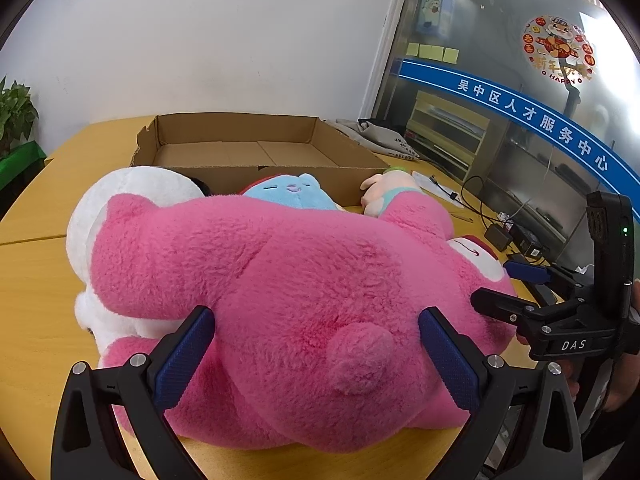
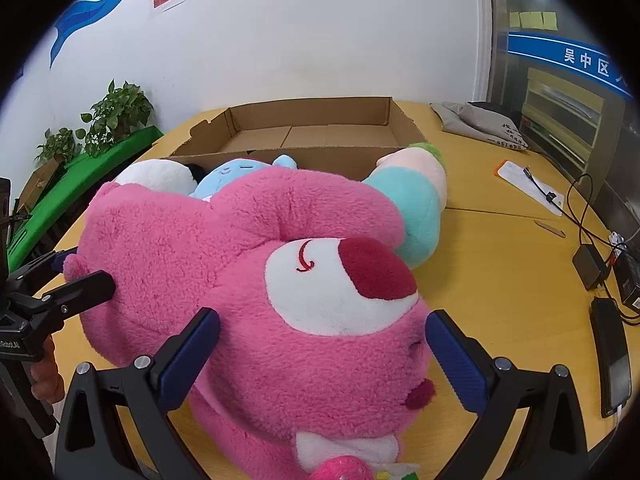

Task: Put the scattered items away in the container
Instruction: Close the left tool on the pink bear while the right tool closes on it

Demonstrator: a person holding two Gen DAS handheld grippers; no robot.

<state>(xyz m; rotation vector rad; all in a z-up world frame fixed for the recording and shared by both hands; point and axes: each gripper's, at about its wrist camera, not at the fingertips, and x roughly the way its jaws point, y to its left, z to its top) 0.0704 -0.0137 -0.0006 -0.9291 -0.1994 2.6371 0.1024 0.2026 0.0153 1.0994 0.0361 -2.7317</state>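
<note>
The left gripper has its jaws spread wide, one on each side of the back end of the big fluffy pink plush bear. The blue pads touch the fur. Its small round tail pokes out between the jaws.

The right gripper is spread wide too, with the bear's head between its jaws, white snout and dark red nose facing up.

The bear lies on its side on the yellow wooden table. Squeezed behind it are a white plush toy, a small blue plush toy and a teal and peach plush toy. Just behind them sits the flat brown cardboard box, with nothing showing inside.

Off to the right lie a black charger with cables and a grey cloth bag.
</note>
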